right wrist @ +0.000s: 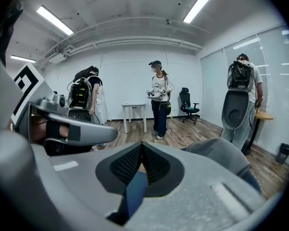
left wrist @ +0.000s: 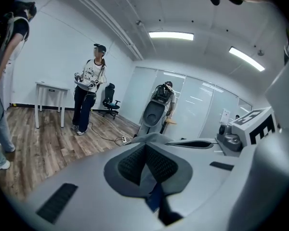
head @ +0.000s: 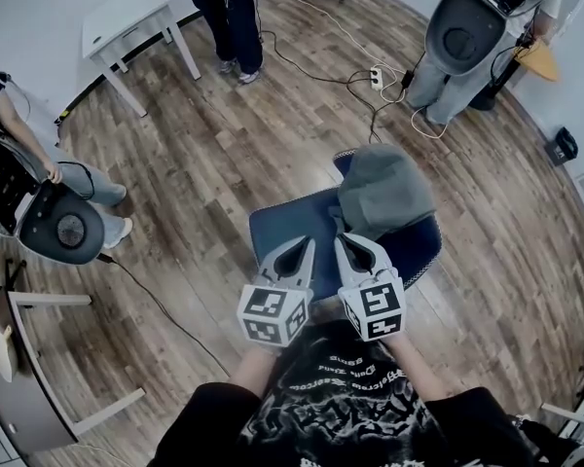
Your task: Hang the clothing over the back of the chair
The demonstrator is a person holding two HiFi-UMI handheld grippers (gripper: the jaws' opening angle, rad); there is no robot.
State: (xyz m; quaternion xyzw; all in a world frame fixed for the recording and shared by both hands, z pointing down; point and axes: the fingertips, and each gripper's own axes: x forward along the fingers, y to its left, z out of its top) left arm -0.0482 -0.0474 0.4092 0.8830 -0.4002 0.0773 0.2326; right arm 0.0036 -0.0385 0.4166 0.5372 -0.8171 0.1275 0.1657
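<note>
A grey garment lies draped over the backrest of a blue chair right in front of me. My left gripper and right gripper sit side by side over the seat, tips just short of the garment's near edge. Both are shut, with nothing between the pads. In the left gripper view the pads of the left gripper meet, and blue seat shows below them. In the right gripper view the right gripper is likewise shut, the grey garment bulging to its right.
Three people stand around: one at the back, one with a backpack rig at the back right, one at the left. A white table stands at the back left. A power strip with cables lies on the wood floor.
</note>
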